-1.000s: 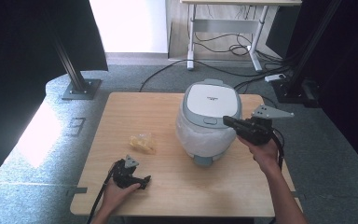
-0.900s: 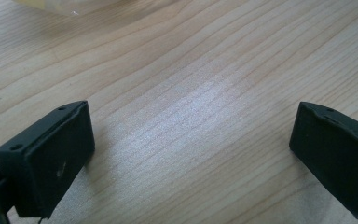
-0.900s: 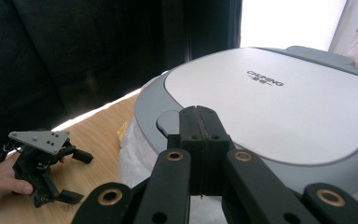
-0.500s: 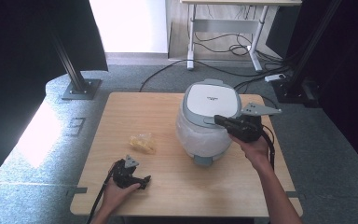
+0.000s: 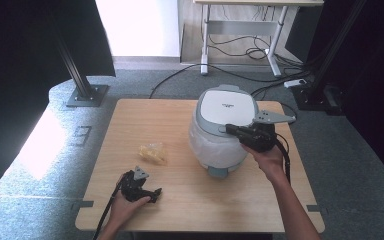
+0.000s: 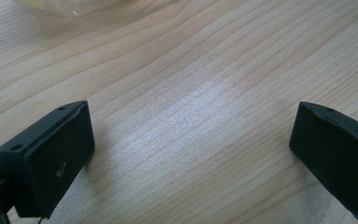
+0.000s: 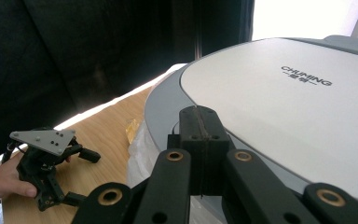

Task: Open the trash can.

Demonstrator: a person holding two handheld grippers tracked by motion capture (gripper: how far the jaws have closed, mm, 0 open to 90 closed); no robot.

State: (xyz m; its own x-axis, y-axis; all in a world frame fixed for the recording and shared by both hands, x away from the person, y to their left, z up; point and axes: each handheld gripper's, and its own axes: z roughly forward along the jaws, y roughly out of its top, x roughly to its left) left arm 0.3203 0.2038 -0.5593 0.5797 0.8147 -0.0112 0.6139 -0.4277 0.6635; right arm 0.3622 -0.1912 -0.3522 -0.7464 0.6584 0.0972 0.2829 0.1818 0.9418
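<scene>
Table [image 5: 180,200] bears closed rice cooker [image 5: 227,107].

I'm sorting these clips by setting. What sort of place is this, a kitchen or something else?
Probably a lab or recording room, not a kitchen: the wooden table stands on grey carpet between black curtains and metal stands, with loose cables under a desk behind. A white cooker sits on the table.
</scene>
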